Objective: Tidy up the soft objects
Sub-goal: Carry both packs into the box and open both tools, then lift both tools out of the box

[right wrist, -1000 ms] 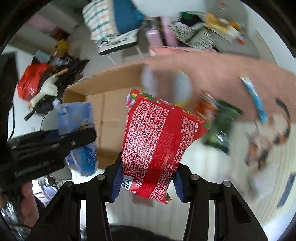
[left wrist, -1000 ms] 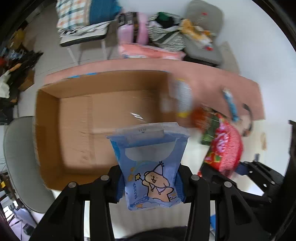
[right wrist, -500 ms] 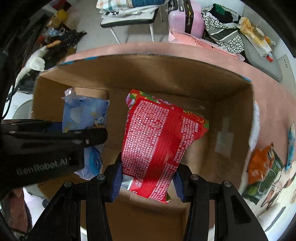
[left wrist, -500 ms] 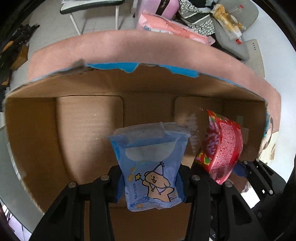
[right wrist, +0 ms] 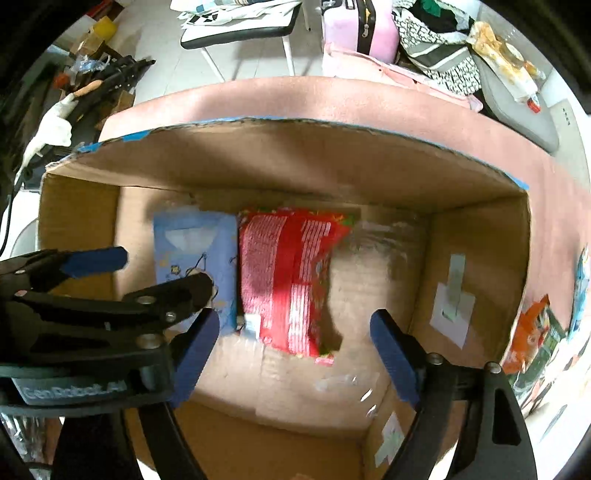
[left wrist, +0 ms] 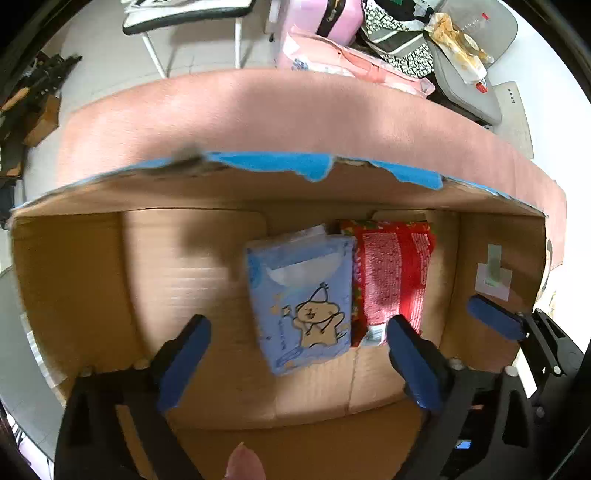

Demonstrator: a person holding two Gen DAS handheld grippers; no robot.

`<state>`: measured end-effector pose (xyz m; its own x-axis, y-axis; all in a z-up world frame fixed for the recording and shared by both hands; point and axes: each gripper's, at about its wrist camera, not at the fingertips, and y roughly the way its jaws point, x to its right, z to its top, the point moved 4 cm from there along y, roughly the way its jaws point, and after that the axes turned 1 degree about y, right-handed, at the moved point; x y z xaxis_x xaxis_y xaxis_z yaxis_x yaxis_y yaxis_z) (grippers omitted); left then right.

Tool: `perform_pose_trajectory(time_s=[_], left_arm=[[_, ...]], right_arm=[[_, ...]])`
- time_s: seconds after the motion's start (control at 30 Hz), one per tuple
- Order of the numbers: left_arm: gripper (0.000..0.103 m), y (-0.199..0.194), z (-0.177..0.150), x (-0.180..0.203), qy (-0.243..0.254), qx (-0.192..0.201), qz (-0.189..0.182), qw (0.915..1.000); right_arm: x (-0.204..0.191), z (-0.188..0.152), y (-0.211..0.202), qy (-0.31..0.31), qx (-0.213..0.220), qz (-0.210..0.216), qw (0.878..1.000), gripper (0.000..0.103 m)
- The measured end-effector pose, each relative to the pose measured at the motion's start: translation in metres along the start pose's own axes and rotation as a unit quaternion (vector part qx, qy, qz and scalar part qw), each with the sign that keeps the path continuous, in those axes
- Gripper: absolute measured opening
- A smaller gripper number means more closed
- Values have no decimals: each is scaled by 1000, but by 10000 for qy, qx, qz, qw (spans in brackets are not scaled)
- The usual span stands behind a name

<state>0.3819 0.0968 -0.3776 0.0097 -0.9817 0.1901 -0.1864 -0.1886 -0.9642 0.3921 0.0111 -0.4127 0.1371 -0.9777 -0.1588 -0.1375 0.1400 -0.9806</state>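
Note:
A blue tissue pack with a bear drawing (left wrist: pixel 301 299) and a red snack bag (left wrist: pixel 393 275) lie side by side on the floor of an open cardboard box (left wrist: pixel 74 280). My left gripper (left wrist: pixel 295 363) is open and empty above the blue pack. My right gripper (right wrist: pixel 295 350) is open and empty above the red bag (right wrist: pixel 291 277), with the blue pack (right wrist: pixel 195 258) to its left. The left gripper also shows at the left of the right wrist view.
The box (right wrist: pixel 476 266) sits on a pink-edged table (left wrist: pixel 258 110). Orange and green snack packets (right wrist: pixel 535 332) lie on the table right of the box. Chairs, a pink suitcase (right wrist: pixel 354 26) and bags stand beyond the table.
Both grippers have opened and let go. The blue pack and the red bag have dropped from the fingers onto the box floor.

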Motion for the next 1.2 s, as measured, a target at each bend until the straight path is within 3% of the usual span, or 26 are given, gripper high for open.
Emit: perform_pose_trajectory(time_s=[0.13, 0.43, 0.77, 1.03, 1.2], left_arm=[[101, -22, -18, -8, 1, 271, 272, 9993], [101, -67, -76, -10, -25, 1170, 632, 9911], [102, -106, -136, 4, 1, 1740, 711, 9822], [102, -140, -182, 15, -43, 2005, 604, 9778], [102, -153, -193, 50, 170, 2177, 618, 9739]], right_arm=[[-1, -14, -16, 125, 181, -22, 9998, 103], [-5, -73, -73, 467, 956, -202, 9941, 103], [-20, -146, -131, 396, 1572, -352, 9861, 103], [-31, -196, -164, 465, 1823, 144, 9820, 103], [3, -219, -181, 738, 1856, 479, 9787, 103]])
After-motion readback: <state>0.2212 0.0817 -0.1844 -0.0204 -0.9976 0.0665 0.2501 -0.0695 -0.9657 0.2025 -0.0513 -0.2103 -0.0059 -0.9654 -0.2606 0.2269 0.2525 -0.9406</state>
